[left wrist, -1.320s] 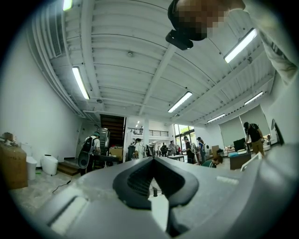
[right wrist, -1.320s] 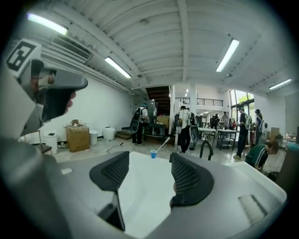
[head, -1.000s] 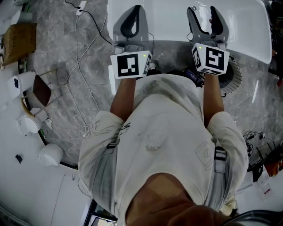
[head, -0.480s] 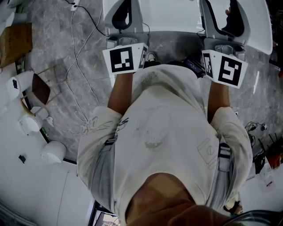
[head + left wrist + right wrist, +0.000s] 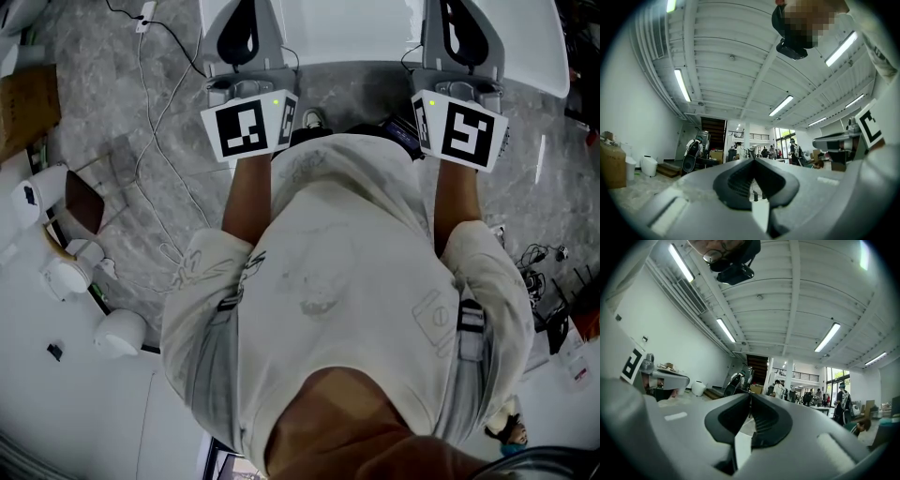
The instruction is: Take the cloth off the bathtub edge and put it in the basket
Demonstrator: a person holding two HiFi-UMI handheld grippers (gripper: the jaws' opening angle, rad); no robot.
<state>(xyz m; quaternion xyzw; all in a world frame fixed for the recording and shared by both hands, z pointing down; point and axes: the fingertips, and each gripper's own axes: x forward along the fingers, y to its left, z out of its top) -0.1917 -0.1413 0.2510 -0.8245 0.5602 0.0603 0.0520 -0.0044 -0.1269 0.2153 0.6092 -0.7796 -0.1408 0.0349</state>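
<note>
Right gripper (image 5: 750, 395): jaws pressed together, nothing between them. Left gripper (image 5: 753, 160): same, tips meeting, empty. Both point up and outward over the white bathtub (image 5: 347, 28) edge. No view shows the cloth or the basket. Likely idle, with no grasp under way. The next move calls for tilting a gripper down, locating the cloth and spreading its jaws first.

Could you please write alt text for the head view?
From above, a person in a white shirt holds a left gripper and right gripper at a white tub, left jaws shut, right jaws closing on nothing. Cables cross the grey floor.
</note>
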